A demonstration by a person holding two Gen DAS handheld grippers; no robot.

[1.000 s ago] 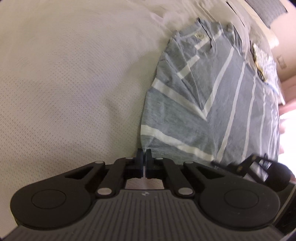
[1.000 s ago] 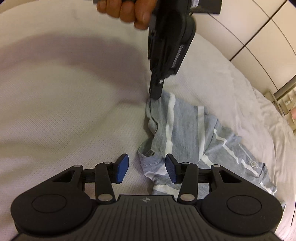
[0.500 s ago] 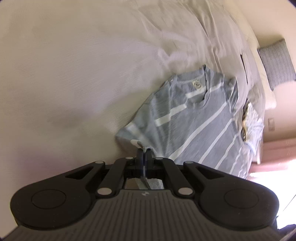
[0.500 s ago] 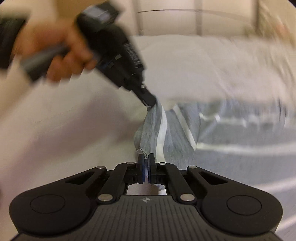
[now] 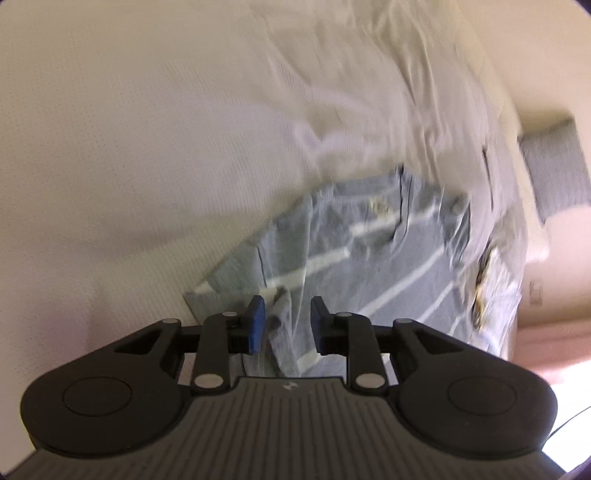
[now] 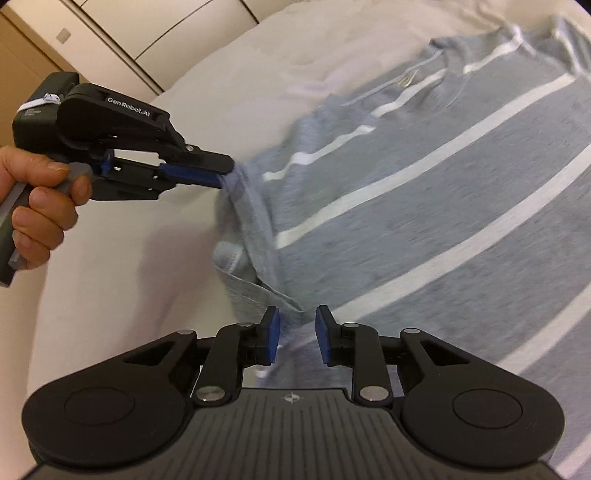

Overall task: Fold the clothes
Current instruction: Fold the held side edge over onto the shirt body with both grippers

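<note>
Grey striped T-shirt (image 6: 424, 206) spread on the white bed (image 6: 147, 240), grey pillow (image 5: 554, 170) at the bed's far edge seen only from the left wrist, wardrobe doors (image 6: 147, 26) only from the right, left gripper (image 5: 287, 325) and right gripper (image 6: 297, 334) fingers narrow and opening, shirt edge loose between each.

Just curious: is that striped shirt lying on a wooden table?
No, the striped shirt lies on a white bedsheet.
</note>
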